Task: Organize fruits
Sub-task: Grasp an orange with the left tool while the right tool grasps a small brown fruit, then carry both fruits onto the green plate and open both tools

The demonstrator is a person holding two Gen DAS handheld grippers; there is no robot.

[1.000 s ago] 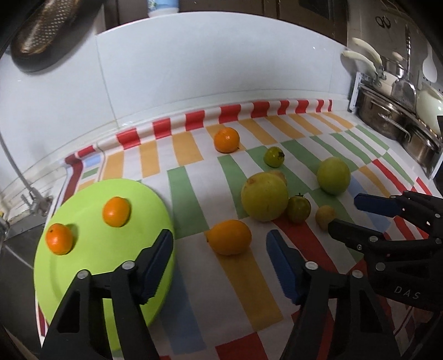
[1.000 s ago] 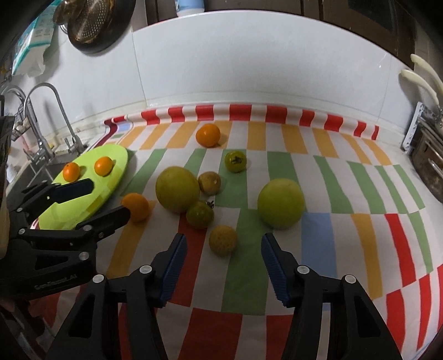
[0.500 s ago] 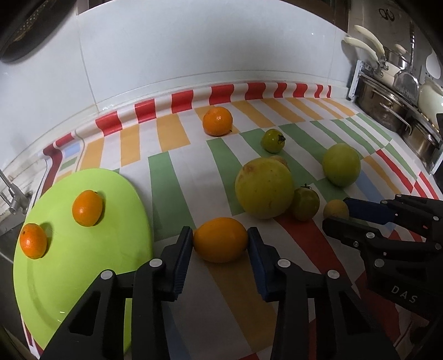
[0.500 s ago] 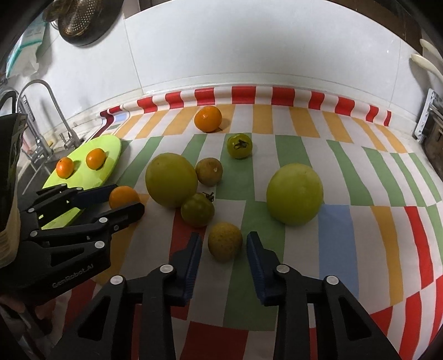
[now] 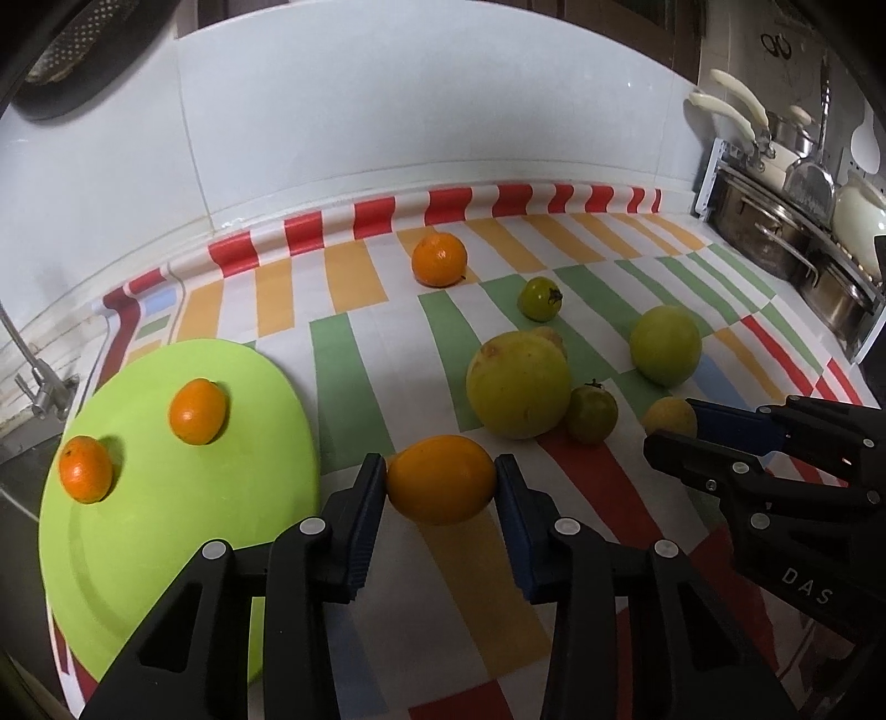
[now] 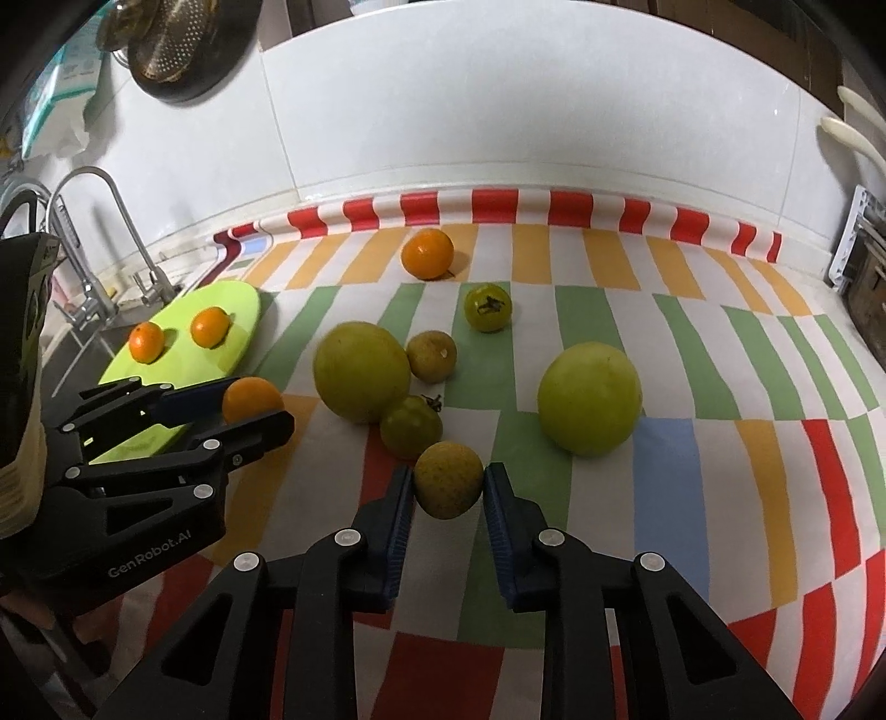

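A striped cloth (image 5: 354, 354) covers the counter in front of me, with green, orange, red, blue and white bars; its far edge curls up against the white tiled wall (image 5: 387, 111) in a red-and-white band. At my far left a metal tap (image 5: 44, 382) stands by the sink edge. Above it a metal colander (image 6: 166, 33) hangs on the wall, with a pale packet (image 6: 61, 77) further left. At my far right, steel pots (image 5: 764, 227) sit stacked in a rack, 2 cream handles (image 5: 725, 108) poke out above them, and a white vessel (image 5: 858, 216) sits beside the pots.
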